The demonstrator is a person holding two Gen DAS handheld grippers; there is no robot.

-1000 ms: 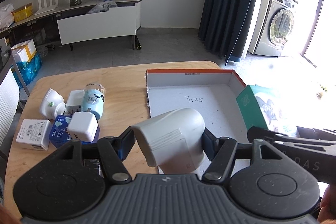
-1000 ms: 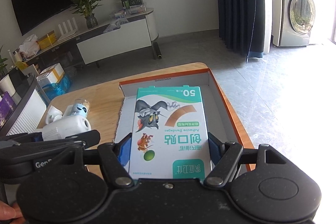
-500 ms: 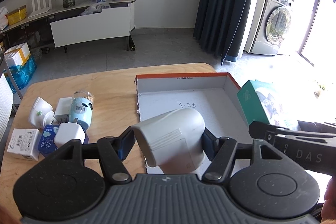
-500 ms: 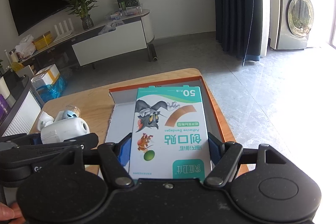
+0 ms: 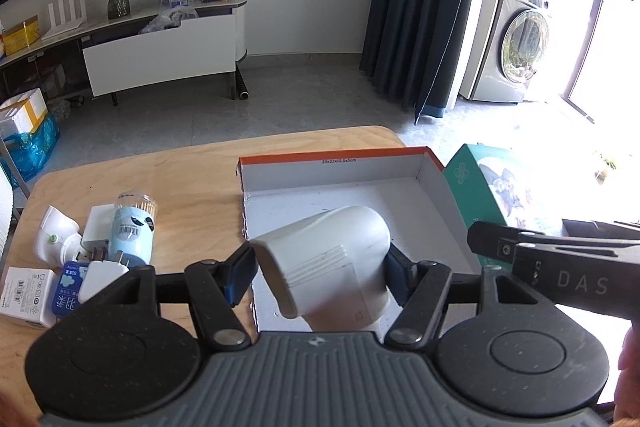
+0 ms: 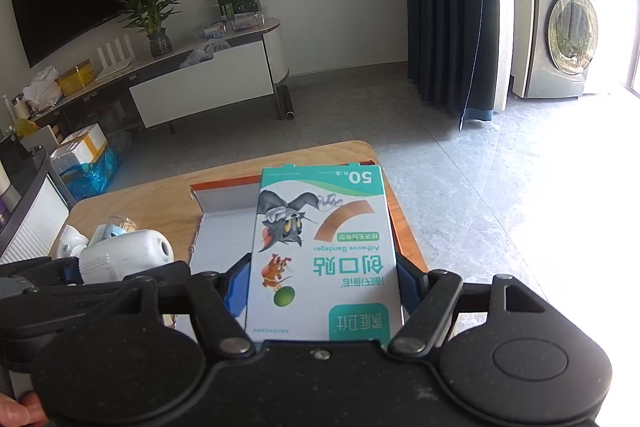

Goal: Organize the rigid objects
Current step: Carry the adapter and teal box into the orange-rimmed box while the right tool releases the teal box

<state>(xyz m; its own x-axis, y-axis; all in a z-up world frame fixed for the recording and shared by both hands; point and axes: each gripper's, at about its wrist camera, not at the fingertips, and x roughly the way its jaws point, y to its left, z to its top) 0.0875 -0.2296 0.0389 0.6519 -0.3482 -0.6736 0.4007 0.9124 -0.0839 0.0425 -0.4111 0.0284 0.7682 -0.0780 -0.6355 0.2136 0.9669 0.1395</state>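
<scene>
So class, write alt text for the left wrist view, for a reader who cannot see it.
The left gripper clamps a white plastic device above an open, empty cardboard tray on a wooden table. Small boxes, a charger and a clear jar cluster at left; the right gripper holds a teal box at right.

white camera (image 5: 326, 259) held; bandage box (image 6: 324, 251) held

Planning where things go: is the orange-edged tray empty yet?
Empty as far as seen: the tray shows a bare white floor; its near part is hidden.
</scene>
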